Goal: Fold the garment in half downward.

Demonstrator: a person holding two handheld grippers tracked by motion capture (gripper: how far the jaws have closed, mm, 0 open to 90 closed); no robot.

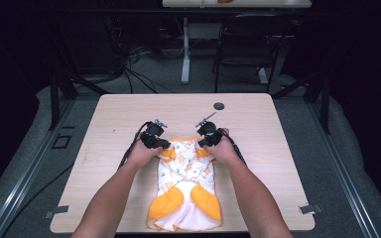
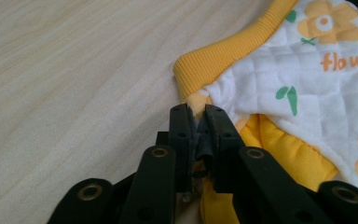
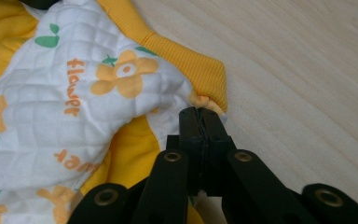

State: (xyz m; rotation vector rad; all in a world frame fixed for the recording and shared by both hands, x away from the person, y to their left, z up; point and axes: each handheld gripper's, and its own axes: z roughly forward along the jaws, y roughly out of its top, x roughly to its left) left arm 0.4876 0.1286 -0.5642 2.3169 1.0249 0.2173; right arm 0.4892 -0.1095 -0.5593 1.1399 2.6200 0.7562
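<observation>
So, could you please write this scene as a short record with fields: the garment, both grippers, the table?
garment: white quilted baby garment with orange flower print and orange ribbed trim, lying flat on the table
left gripper: shut on the garment's far left corner
right gripper: shut on the garment's far right corner
table: light wooden table, small dark round disc near its far edge

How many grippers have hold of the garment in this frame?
2. The left gripper is shut on the garment at its far left corner by the orange ribbed cuff; the right gripper is shut on the far right corner.
</observation>
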